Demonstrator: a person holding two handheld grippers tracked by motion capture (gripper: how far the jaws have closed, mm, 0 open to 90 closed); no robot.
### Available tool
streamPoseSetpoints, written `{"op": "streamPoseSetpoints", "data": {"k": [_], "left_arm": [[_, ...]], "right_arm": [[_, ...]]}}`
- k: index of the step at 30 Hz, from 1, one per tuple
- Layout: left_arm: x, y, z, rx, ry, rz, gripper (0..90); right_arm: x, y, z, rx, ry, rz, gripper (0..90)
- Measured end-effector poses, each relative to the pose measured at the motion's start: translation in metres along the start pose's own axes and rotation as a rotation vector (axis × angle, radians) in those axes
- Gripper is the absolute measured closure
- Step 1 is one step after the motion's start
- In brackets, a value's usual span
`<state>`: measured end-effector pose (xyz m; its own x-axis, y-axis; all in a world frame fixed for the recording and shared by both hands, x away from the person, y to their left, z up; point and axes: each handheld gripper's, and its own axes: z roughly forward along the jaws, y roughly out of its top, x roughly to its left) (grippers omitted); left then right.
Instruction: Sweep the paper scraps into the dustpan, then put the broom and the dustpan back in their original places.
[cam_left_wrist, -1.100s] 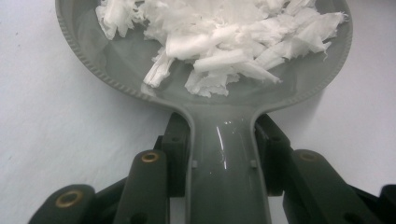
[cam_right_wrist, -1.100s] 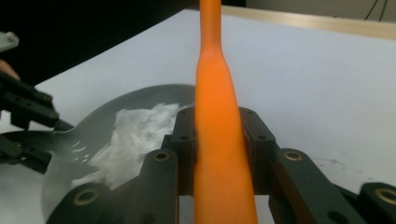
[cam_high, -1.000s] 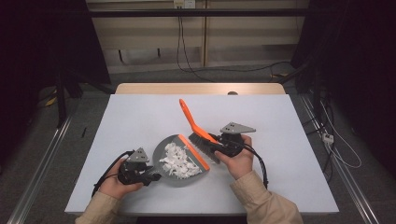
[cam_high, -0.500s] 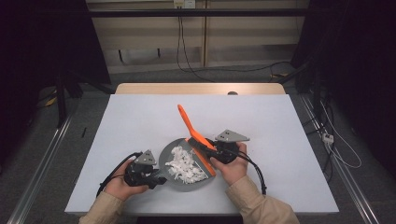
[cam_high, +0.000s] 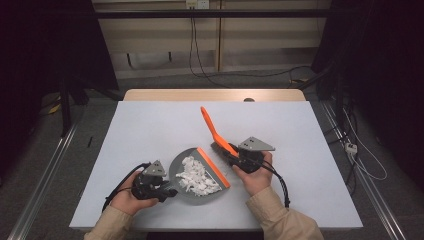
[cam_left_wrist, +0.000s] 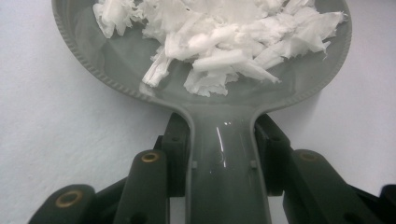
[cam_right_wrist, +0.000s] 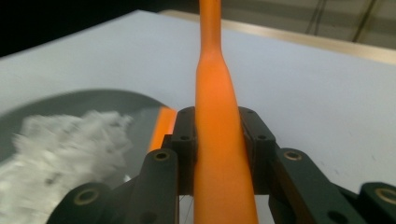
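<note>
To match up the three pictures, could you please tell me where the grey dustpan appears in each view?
High view: the grey dustpan lies low and centre-left on the table, between the two hands.
Left gripper view: the pan fills the top, its handle running down between the tongs.
Right gripper view: at the left edge, blurred.
Shared landmark: the white paper scraps heaped in the pan.

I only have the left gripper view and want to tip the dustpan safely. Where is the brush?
Observer: The orange brush is clamped in the right gripper, its handle slanting up and away from the person.
Operator: Is it clear of the pan?
Observer: Its bristles sit just beyond the orange lip of the dustpan, close beside it.
Operator: Any scraps left on the table?
Observer: I see none; the white paper scraps lie inside the pan.
</note>
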<state>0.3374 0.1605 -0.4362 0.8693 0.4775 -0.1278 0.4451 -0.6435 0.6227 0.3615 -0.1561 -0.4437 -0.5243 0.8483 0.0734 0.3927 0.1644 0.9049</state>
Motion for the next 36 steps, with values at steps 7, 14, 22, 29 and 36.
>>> {"op": "streamPoseSetpoints", "data": {"k": [7,14,22,29,36], "left_arm": [[0.000,0.002,0.003,-0.012,0.004,-0.019,63.3],[0.002,-0.001,0.003,-0.047,0.008,-0.031,63.3],[0.017,-0.010,-0.017,-0.124,0.067,-0.108,63.3],[0.035,-0.019,-0.033,-0.180,0.177,-0.196,63.2],[0.045,-0.029,-0.038,-0.182,0.247,-0.282,63.2]], "right_arm": [[0.030,0.006,0.004,-0.081,0.126,0.071,71.7],[0.026,0.019,-0.003,-0.110,0.120,0.054,71.7],[-0.011,0.016,-0.026,-0.118,0.048,0.100,71.6],[-0.045,0.004,-0.048,-0.106,-0.042,0.113,71.6],[-0.076,-0.007,-0.075,-0.102,-0.133,0.123,71.5]]}}
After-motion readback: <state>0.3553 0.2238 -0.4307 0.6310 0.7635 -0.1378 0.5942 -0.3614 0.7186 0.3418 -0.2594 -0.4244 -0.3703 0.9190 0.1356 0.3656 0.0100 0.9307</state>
